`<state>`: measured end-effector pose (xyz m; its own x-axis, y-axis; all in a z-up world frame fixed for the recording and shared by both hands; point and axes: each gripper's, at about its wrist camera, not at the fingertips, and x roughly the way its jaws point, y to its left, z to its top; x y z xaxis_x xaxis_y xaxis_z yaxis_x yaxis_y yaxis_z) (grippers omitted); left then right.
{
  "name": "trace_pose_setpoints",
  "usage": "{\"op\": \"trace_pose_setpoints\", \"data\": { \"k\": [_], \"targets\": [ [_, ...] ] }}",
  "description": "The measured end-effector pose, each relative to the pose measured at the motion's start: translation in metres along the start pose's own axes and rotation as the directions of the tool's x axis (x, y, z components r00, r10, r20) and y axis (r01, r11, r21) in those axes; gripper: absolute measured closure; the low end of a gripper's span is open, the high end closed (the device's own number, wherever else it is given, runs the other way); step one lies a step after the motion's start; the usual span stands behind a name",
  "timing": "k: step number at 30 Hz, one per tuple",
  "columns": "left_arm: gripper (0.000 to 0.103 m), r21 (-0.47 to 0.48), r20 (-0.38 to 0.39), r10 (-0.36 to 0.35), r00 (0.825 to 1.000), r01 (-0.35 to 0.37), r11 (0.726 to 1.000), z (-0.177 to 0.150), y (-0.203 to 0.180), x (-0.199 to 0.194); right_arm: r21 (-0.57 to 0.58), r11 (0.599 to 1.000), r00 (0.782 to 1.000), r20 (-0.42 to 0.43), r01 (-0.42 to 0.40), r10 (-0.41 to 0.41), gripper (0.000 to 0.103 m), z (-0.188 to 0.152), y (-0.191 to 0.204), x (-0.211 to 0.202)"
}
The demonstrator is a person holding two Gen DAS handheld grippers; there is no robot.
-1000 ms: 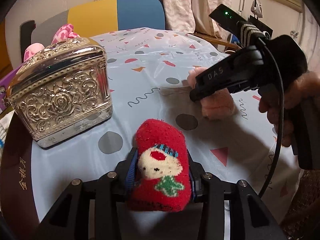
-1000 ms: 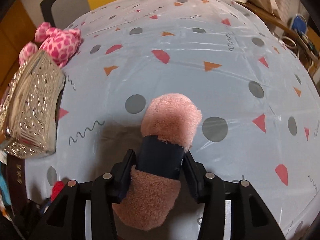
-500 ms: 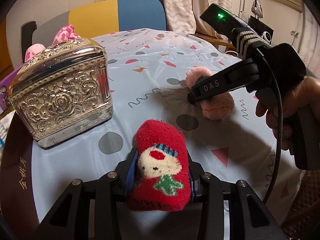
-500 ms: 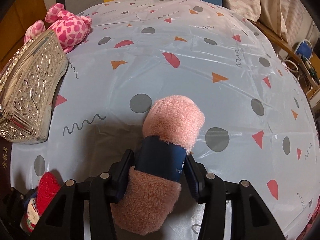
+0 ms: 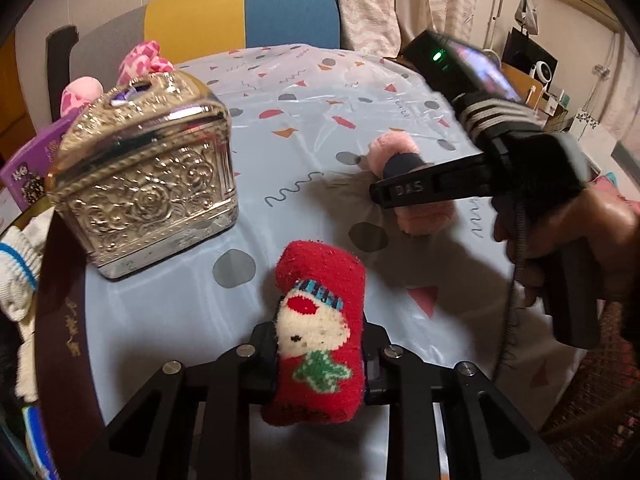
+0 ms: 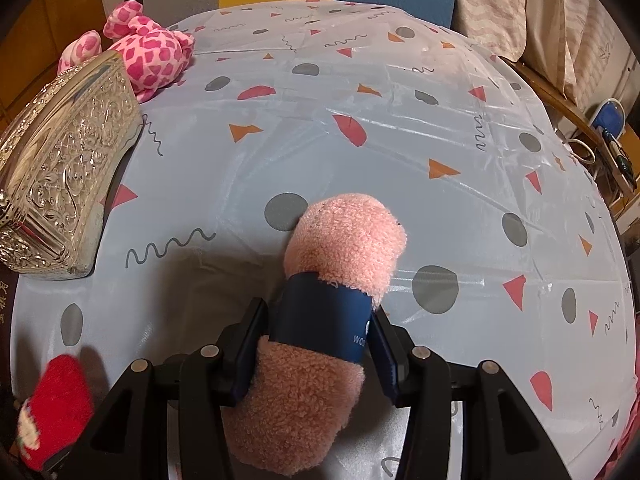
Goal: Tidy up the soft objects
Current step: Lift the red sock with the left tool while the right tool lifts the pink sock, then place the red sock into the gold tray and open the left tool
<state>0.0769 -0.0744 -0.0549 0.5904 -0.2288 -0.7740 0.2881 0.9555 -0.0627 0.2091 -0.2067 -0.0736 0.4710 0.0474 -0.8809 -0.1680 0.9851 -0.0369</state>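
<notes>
My left claw (image 5: 320, 354) has just been closing, and its jaws now pinch the red sock roll (image 5: 318, 334) at the waist where a second ago they sat loosely around it. I read that as the grasp being made, so this roll should be ready to lift. My right claw (image 6: 318, 340) is unchanged, clenched on the dark paper band around the pink sock roll (image 6: 320, 320), which sticks out ahead of the fingers and looks to be just above or resting on the table (image 6: 400, 128); I cannot tell which. Both rolls sit near my edge of the table, the red one to the left of the pink. Further left stands the silver box (image 5: 148, 188), lid shut, with a pink spotted plush toy (image 6: 154, 56) behind it. If the box is where these belong, its lid needs opening first.
</notes>
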Motion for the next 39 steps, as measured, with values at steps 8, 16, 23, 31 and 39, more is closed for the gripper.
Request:
{"op": "trace_pose_setpoints", "data": {
  "k": [8,16,23,31,39],
  "targets": [
    [0.077,-0.023,0.036,-0.029,0.999,0.030,0.999,-0.002,0.005,-0.040,-0.010,1.000,1.000,0.008,0.019,-0.019,0.054,-0.001,0.002,-0.001],
    [0.077,-0.088,0.085,-0.046,0.995,0.053,0.995,-0.002,0.031,-0.084,-0.050,0.998,1.000,0.001,0.024,-0.024,0.065,0.000,0.009,-0.002],
    [0.077,-0.164,0.101,-0.059,0.993,0.075,0.984,-0.019,0.063,-0.111,-0.140,0.980,0.990,-0.038,-0.143,0.139,0.067,-0.006,0.034,-0.009],
    [0.077,-0.320,0.148,0.036,0.988,0.013,0.947,-0.034,0.127,-0.156,-0.192,0.973,0.991,-0.020,-0.131,0.129,0.066,-0.009,0.042,-0.008],
    [0.077,-0.460,0.154,0.189,0.970,-0.099,0.883,-0.052,0.193,-0.187,-0.234,0.968,0.995,0.000,-0.094,0.096,0.066,-0.013,0.048,-0.011]
  ]
}}
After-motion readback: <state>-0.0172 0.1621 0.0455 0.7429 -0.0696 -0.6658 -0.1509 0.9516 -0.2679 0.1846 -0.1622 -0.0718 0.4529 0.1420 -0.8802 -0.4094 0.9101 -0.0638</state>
